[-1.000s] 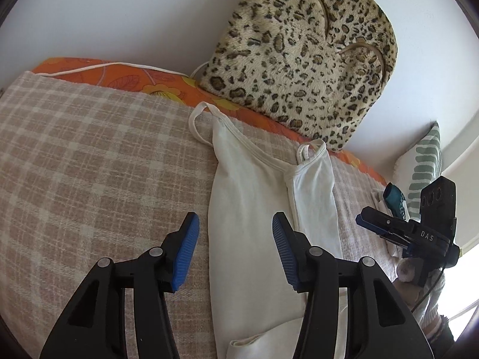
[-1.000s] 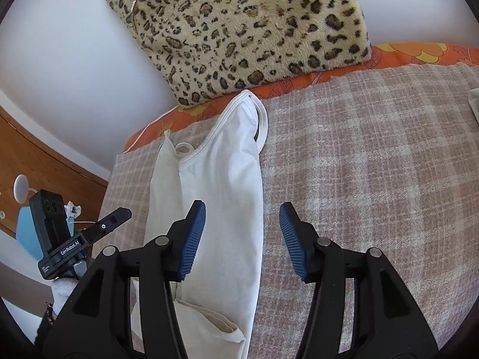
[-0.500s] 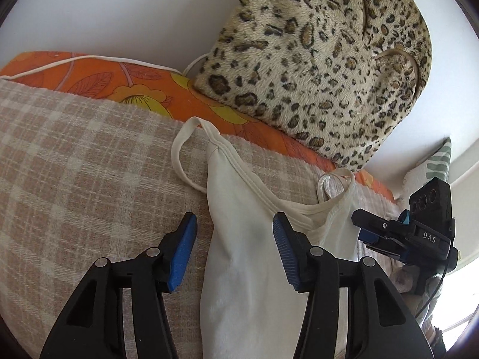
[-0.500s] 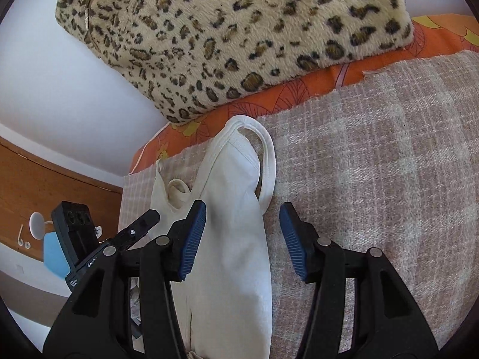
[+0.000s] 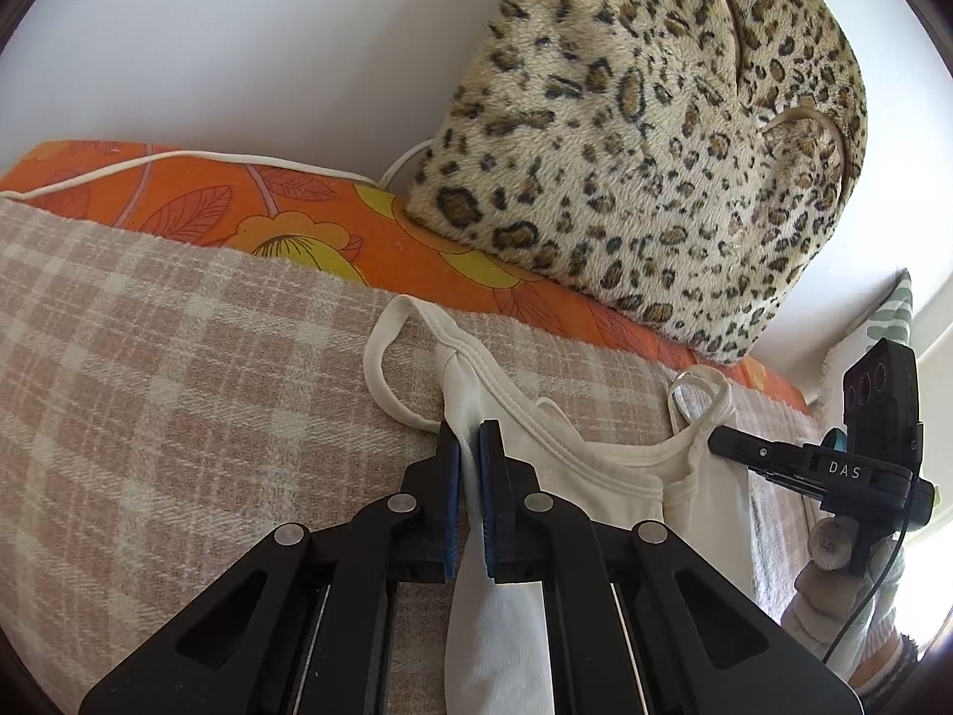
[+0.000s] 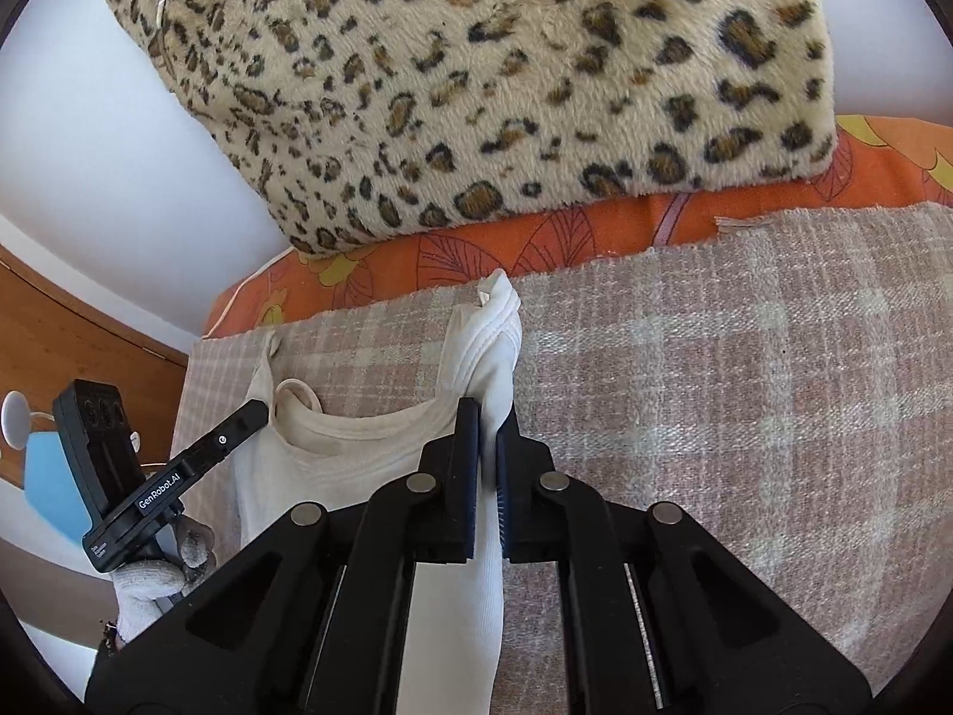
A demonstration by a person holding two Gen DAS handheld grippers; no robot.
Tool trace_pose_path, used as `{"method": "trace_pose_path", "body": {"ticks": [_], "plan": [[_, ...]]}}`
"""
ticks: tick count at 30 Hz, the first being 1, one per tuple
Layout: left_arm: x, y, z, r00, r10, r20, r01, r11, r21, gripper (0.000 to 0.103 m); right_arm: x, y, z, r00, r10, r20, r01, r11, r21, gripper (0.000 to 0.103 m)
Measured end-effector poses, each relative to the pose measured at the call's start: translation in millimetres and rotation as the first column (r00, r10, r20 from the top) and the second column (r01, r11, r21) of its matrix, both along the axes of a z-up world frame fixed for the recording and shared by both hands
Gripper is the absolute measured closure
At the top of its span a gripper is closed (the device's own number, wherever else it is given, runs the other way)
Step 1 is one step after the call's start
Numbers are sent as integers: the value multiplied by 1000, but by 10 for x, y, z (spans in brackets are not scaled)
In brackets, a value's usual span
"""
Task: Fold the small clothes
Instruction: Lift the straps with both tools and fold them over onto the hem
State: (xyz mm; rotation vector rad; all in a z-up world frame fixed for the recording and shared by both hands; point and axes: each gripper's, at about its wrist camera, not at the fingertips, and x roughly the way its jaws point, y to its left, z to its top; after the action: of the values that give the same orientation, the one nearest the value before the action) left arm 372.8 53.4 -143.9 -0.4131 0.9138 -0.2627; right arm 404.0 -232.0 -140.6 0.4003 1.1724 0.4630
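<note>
A small white tank top [image 5: 601, 471] lies on a beige plaid blanket [image 5: 149, 405], its straps toward the back. My left gripper [image 5: 469, 438] is shut on the top's left shoulder, just below its loose strap loop [image 5: 381, 375]. My right gripper [image 6: 487, 417] is shut on the top's right shoulder, with the bunched strap [image 6: 497, 322] sticking out past the fingers. The top [image 6: 357, 447] sags between the two grips. Each gripper shows in the other's view: the right one [image 5: 732, 447] and the left one [image 6: 250, 414].
A leopard-print cushion [image 5: 649, 137] leans on the white wall behind the blanket. An orange floral sheet [image 5: 286, 220] runs along the blanket's far edge. A green patterned pillow [image 5: 887, 322] is at the right. Wooden furniture [image 6: 71, 322] stands at the left.
Both grippers moved forward to the top's shoulders and closed on the fabric. One second ago both were open above the middle of the garment.
</note>
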Motion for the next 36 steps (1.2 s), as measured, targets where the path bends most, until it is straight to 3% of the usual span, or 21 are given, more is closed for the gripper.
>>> {"method": "trace_pose_path", "body": {"ticks": [4, 7, 8, 9, 10, 11, 18, 21, 23, 24, 25, 27, 36], "plan": [[28, 46, -28, 1000, -5, -21, 5, 999, -43, 95, 2, -13, -27, 1000, 5, -3, -5, 1000, -8, 96], [49, 100, -26, 999, -8, -46, 3, 995, -99, 73, 34, -106, -45, 1000, -1, -28, 2, 998, 58, 94], [60, 114, -17, 999, -12, -53, 6, 994, -113, 63, 40, -142, -36, 1000, -1, -30, 3, 997, 72, 88], [72, 114, -2, 998, -15, -54, 8, 993, -118, 60, 51, -166, -28, 1000, -2, -31, 4, 997, 82, 83], [89, 105, 17, 998, -15, -54, 9, 994, -113, 58, 59, -200, -11, 1000, -9, -27, 12, 996, 86, 70], [112, 94, 29, 998, -17, -57, 12, 995, -103, 58, 69, -233, 12, 1000, -23, -17, 25, 996, 86, 62], [268, 25, 32, 998, -22, -57, 18, 997, -75, 61, 190, -225, 32, 1000, -7, -9, 8, 995, 101, 61], [311, 0, 15, 998, -27, -54, 24, 998, -64, 76, 222, -84, -19, 1000, 26, -11, -25, 996, 85, 61], [328, -7, -6, 998, -25, -51, 22, 998, -54, 89, 225, 22, -11, 999, 39, 15, -40, 998, 41, 65], [331, -6, -14, 999, -24, -48, 21, 998, -53, 91, 231, 50, -7, 999, 46, 20, -46, 999, 26, 69], [334, -6, -18, 999, -23, -44, 21, 998, -56, 94, 241, 76, -9, 999, 50, 20, -51, 999, 13, 80], [332, -6, -11, 999, -22, -38, 20, 998, -55, 95, 254, 98, -13, 999, 44, 15, -44, 999, -9, 88], [259, 24, 193, 999, -32, 17, 33, 995, -92, 97, 197, 98, 198, 998, 40, 53, -42, 999, 26, 91]]}}
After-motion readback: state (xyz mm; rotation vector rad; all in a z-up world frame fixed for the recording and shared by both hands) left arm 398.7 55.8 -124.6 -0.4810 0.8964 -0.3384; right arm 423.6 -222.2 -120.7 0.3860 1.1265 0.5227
